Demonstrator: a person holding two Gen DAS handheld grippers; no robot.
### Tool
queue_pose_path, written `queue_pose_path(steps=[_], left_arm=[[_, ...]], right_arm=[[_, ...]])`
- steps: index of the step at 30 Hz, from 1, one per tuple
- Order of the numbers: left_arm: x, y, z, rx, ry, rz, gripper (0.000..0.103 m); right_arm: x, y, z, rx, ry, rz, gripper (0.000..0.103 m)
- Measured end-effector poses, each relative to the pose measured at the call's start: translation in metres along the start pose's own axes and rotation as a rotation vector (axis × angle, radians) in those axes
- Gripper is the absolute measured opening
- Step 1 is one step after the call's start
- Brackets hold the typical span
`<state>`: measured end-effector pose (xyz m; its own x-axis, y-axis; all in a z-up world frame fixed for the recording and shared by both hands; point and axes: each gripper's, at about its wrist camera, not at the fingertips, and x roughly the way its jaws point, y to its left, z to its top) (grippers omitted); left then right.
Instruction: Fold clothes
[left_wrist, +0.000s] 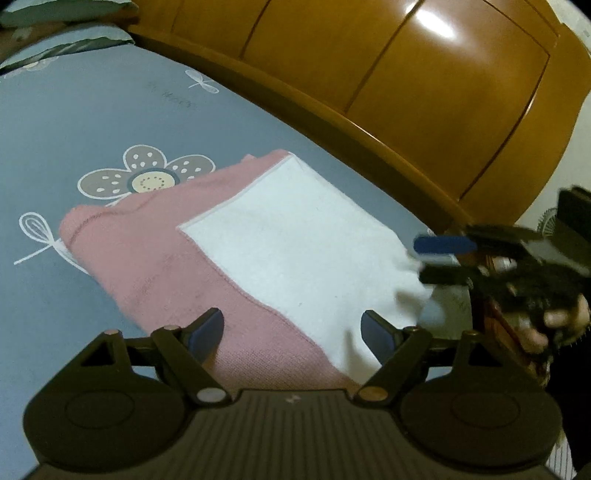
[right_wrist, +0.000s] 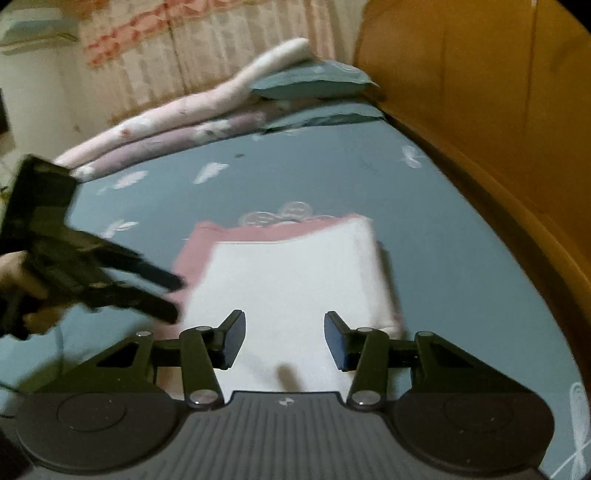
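Left wrist: folded garment beyond spread left tongs.

The left gripper points forward and downward, its jaws standing wide apart with nothing pinched between the blue pads. In the right wrist view it shows at the left edge as a dark, blurred body with two fingers reaching to the right, gripped from behind by the left hand. The right gripper also tilts downward, its jaws parted less widely, the pads clear of each other and pressing on nothing. In the left wrist view it comes in from the right edge, blurred, one blue pad above a black finger, with the right hand wrapped around its grip.
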<state>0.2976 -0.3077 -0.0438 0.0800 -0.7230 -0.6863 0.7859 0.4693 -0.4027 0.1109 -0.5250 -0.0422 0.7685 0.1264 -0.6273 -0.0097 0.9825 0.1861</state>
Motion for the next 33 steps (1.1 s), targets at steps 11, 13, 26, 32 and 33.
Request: queue_pose_path(steps=[11, 13, 26, 32, 33], left_arm=[[-0.005, -0.008, 0.012, -0.021, -0.004, -0.002, 0.085], [-0.006, -0.012, 0.017, -0.001, -0.024, -0.005, 0.085], [0.005, -0.007, 0.025, -0.015, 0.009, 0.081, 0.086], [0.009, -0.001, 0.019, -0.013, 0.012, 0.082, 0.087], [0.009, -0.001, 0.019, -0.011, 0.011, 0.080, 0.087]], right_arm=[[-0.006, -0.004, -0.015, 0.098, -0.006, -0.058, 0.057], [-0.005, 0.003, -0.016, 0.082, -0.009, -0.056, 0.058], [0.011, 0.052, -0.031, 0.063, 0.009, 0.001, 0.066], [0.039, 0.077, -0.045, 0.023, 0.095, 0.040, 0.068], [0.038, 0.078, -0.045, 0.016, 0.094, 0.038, 0.069]])
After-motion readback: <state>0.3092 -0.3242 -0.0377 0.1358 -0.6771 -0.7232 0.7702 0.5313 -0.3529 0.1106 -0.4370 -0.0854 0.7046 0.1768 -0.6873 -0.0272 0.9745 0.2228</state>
